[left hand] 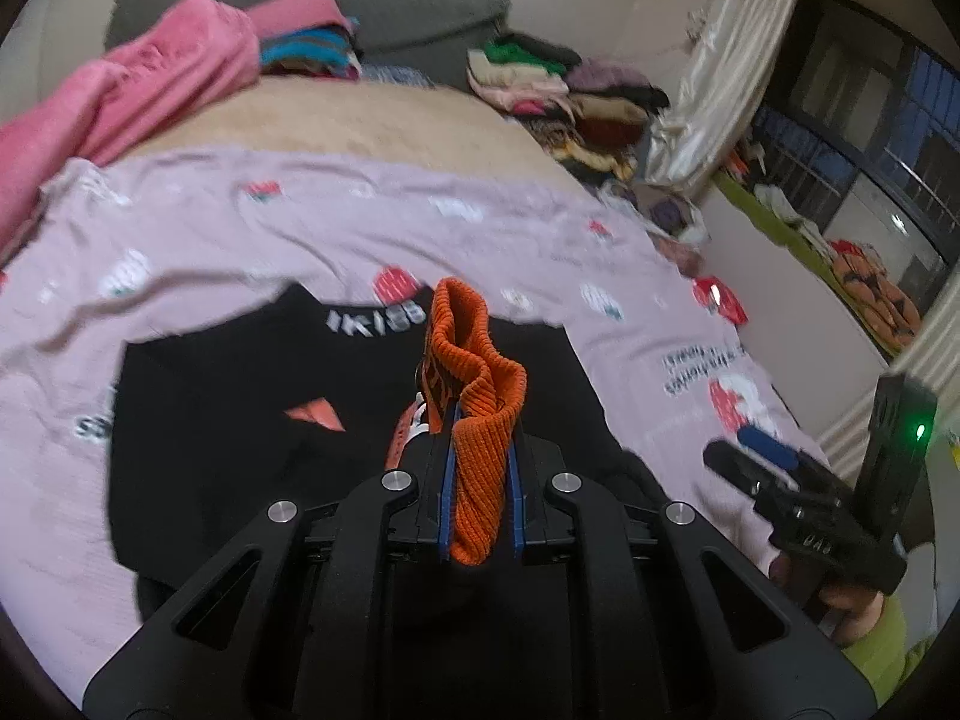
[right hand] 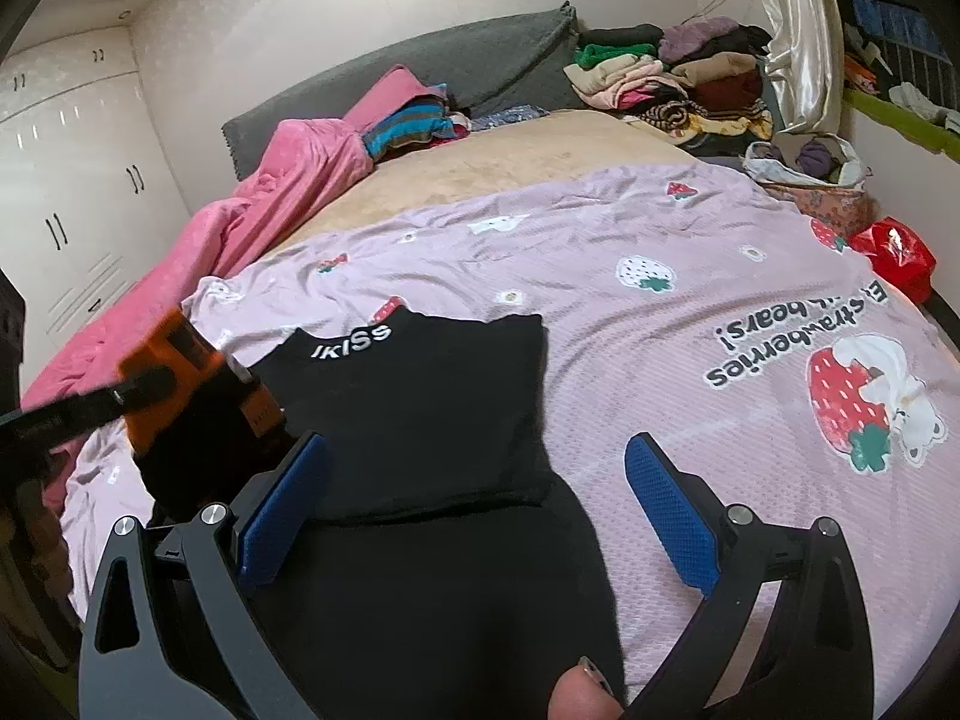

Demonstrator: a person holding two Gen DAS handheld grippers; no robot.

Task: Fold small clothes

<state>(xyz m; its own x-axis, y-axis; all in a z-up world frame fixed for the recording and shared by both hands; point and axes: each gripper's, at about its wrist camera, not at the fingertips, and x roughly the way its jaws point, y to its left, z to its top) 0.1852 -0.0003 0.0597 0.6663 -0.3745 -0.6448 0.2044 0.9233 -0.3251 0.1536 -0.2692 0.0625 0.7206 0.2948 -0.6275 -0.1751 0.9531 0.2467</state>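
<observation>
Left hand-held gripper (left hand: 480, 450) pinches an orange ribbed cuff (left hand: 480, 396); right hand-held gripper (right hand: 480, 504) hangs wide open, empty, over black garment (right hand: 420, 408) on the bed (right hand: 600, 300).

Black garment (right hand: 420, 414) lay flat on the pink strawberry-print sheet (right hand: 660, 324), white "IKISS" lettering at the collar, far edge toward the headboard. Its orange ribbed cuff (left hand: 480, 420) was lifted off the fabric, bunched and standing upright, folded over at the top.

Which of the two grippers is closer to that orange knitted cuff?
Left. The left gripper is shut on the orange cuff; the right gripper is open over the black garment, beside it.
</observation>
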